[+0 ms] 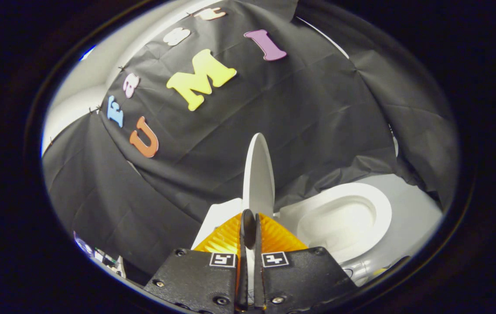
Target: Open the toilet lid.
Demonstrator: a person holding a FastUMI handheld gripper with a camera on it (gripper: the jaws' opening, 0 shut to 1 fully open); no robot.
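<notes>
**Lid pinched on edge and raised above the bowl**

My tool has its two fingers pressed almost together, pinching the thin rim of the toilet lid between them. I hold it by the edge because the lid is a flat, thin plate: seen edge-on from here it is only a narrow white sliver rising straight ahead of the fingers, and a pinch across that thickness is the one grip a two-finger tool can get on it. The fingers close near the lid's lower part, so the rest of it stands up beyond them, upright or close to it.

Taking the lid as my landmark: the toilet seat and the open bowl inside it lie to the lid's right and lower down, fully uncovered, which I judge means the opening is largely done. To the lid's left, just beside its base, sits a white block that I take for the tank or the toilet's rear body, though I cannot tell which. Behind the lid hangs the black cloth wall of the booth.

The lid is held rather than released, I judge, because it may not yet lean past its balance point; letting go early could drop it back onto the seat.
</notes>
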